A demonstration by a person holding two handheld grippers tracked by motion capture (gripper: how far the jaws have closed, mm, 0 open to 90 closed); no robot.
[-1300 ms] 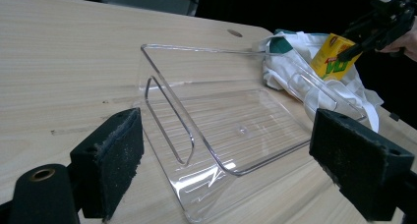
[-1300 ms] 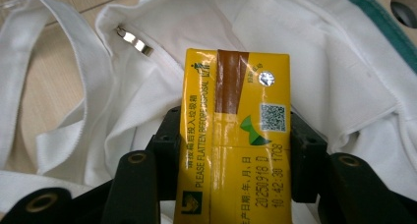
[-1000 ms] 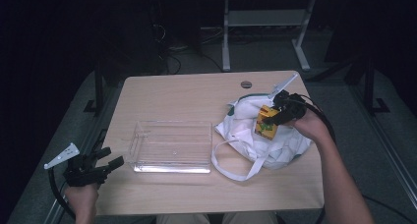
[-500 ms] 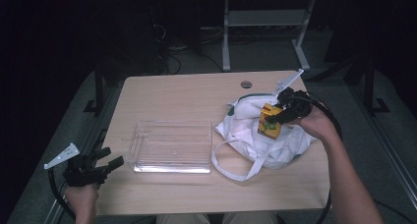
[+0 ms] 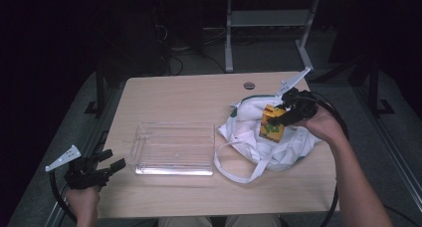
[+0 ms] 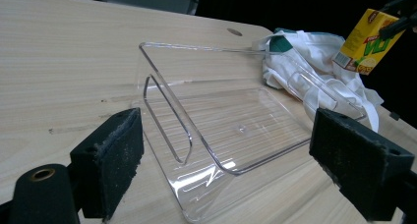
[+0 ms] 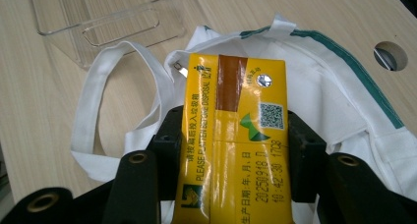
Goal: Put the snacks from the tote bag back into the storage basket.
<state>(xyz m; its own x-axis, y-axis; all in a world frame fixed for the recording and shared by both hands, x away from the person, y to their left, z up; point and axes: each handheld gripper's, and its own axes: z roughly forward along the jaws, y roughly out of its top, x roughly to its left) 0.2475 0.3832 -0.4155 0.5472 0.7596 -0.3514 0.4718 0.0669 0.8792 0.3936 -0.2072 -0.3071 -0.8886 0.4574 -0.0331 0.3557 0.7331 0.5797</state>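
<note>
My right gripper (image 5: pixel 279 118) is shut on a yellow drink carton (image 5: pixel 271 126), held above a white cloth bag (image 5: pixel 249 127) with green trim at the table's right. In the right gripper view the carton (image 7: pixel 231 135) stands clamped between both pads (image 7: pixel 167 145), over the bag (image 7: pixel 344 111). My left gripper (image 5: pixel 110 163) hovers open at the table's front left corner with nothing between its pads (image 6: pixel 110 165). It faces the clear plastic tray (image 6: pixel 236 126), and the carton (image 6: pixel 366 42) hangs at the upper right of that view.
The clear tray (image 5: pixel 171 148) lies mid-table, left of the bag. A white strap loop (image 5: pixel 234 162) from the bag trails toward the front edge. A round cable hole (image 5: pixel 249 85) sits near the far edge. A desk frame (image 5: pixel 268 23) stands beyond.
My right gripper has lifted the carton a little higher above the bag and shifted slightly right. The left gripper has stayed where it was.
</note>
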